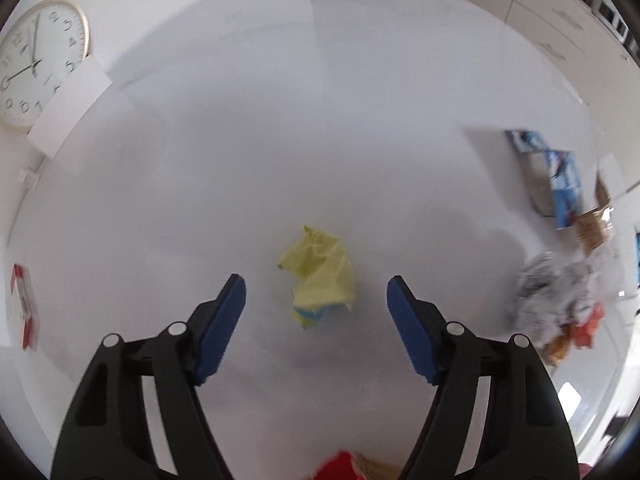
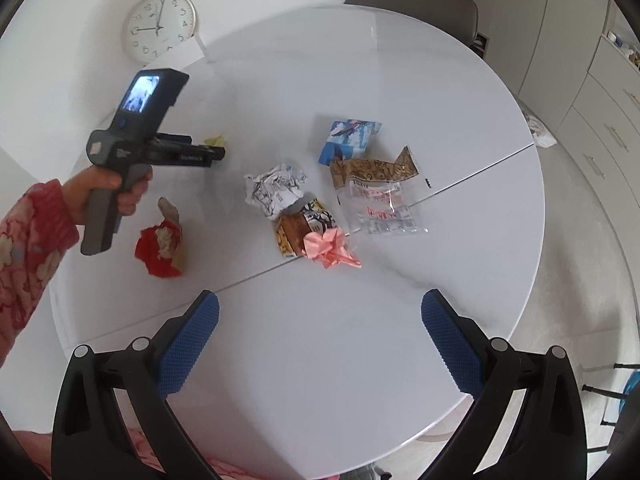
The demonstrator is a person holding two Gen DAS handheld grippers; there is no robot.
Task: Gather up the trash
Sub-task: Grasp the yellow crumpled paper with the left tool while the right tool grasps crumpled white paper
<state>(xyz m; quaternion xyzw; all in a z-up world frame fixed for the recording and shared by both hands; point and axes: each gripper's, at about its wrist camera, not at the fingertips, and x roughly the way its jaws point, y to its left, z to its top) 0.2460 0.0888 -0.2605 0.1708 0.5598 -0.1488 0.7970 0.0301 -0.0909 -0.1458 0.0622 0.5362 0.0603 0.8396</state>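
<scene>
A crumpled yellow paper [image 1: 320, 276] lies on the white round table [image 1: 280, 120]. My left gripper [image 1: 316, 280] hangs over it, its blue pads [image 1: 224, 320] standing on either side and clear of the paper. From the right wrist view, a hand holds the left gripper [image 2: 218, 152] at the table's left, with the yellow paper [image 2: 214, 139] peeking out behind its tips. My right gripper [image 2: 320, 296] is open over bare table [image 2: 320, 360] near the front edge, with nothing between its fingers.
More trash lies mid-table: a crumpled white paper [image 2: 276, 190], a blue packet [image 2: 348, 140], a gold and clear wrapper [image 2: 376, 196], a brown wrapper [image 2: 300, 228], a pink bow [image 2: 330, 248] and a red wrapper [image 2: 160, 248]. A clock [image 2: 158, 26] and a chair [image 2: 416, 0] stand beyond.
</scene>
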